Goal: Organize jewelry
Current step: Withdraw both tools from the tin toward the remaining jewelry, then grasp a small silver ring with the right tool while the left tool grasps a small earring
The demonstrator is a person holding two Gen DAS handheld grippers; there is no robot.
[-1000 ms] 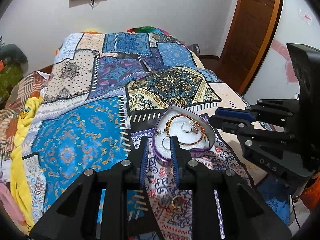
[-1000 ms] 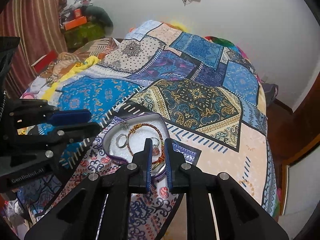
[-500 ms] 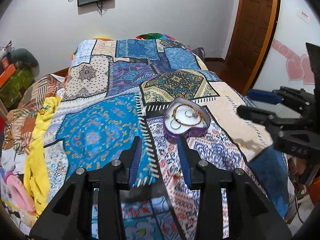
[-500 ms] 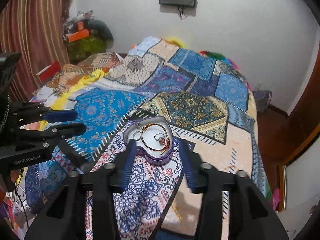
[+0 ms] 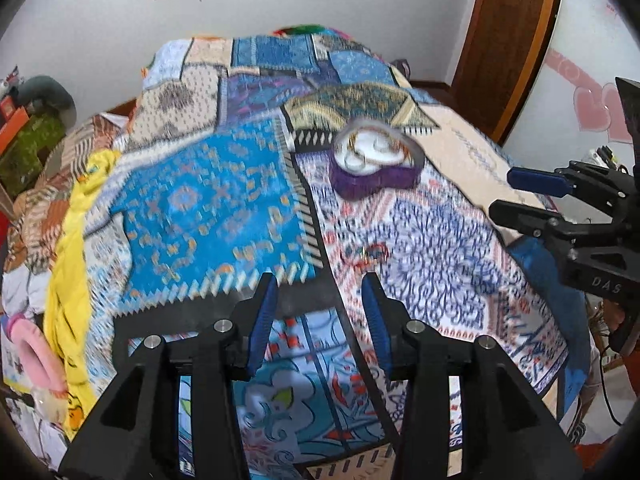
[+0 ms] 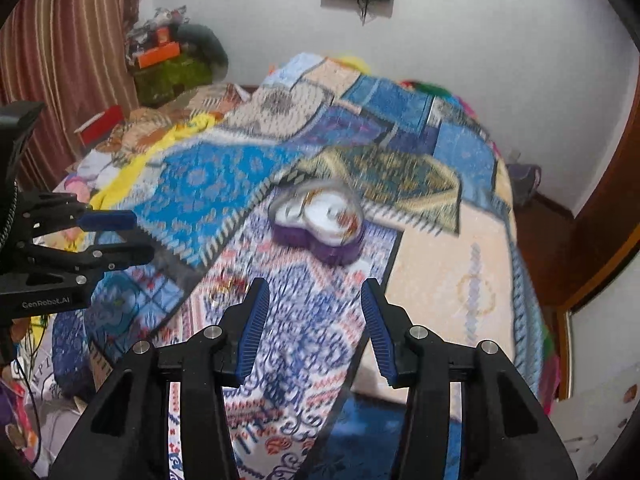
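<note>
Jewelry box [image 5: 374,168]: heart-shaped, purple wall, white lining, resting on the patchwork bedspread [image 5: 208,208] of the bed; rings and a beaded bracelet inside, blurred.

Left wrist view: left tool [image 5: 318,300], blue pads apart, jaws have just been opening, nothing between them; box well ahead. A small loose gold piece [image 5: 366,251] lies on the bedspread between box and tool. Right tool [image 5: 524,196] at right edge, jaws apart.

Right wrist view: right tool [image 6: 314,304] apart, empty; box [image 6: 320,224] ahead. Left tool [image 6: 116,236] at left, apart.
</note>
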